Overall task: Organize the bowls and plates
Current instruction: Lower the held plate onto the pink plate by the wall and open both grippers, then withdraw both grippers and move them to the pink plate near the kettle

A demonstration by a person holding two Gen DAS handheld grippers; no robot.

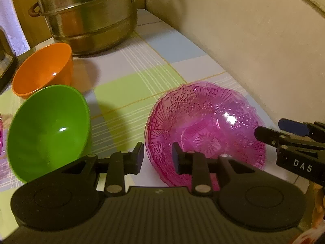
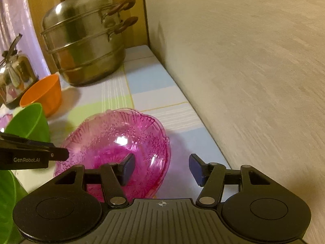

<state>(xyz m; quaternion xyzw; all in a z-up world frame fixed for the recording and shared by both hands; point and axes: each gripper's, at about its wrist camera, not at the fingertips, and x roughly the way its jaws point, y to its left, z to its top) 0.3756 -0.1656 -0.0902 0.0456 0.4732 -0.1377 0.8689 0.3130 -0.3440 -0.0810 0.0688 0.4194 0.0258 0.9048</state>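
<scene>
Both pairs of fingers stand apart and hold nothing. The left gripper (image 1: pixel 157 157) has its flat black pads moderately spread, one to each side of the near-left rim of the pink bowl (image 1: pixel 205 130); whether either pad touches the rim is hard to tell from this low angle. The right gripper (image 2: pixel 161 168) is spread wider, its blue-faced pads straddling the same bowl's near-right rim, the left pad over the bowl's inside and the right pad over the cloth.

The table is covered with a smooth checked tablecloth (image 1: pixel 132 85) in pale green, blue and white blocks crossed by thin yellow lines, running along a matt cream wall (image 2: pixel 254 71). At the far end stands a tall tiered steel steamer pot (image 2: pixel 85 44), domed lid on top, brown loop handles at the side. The pink bowl, translucent and moulded with pressed floral and fan patterns and a scalloped edge, sits on the cloth near the wall. To its left a glossy green bowl (image 1: pixel 48 130), smooth and round, sits just in front of a similar orange bowl (image 1: pixel 43 70). A shiny metal kettle (image 2: pixel 15 75) stands at the far left.
</scene>
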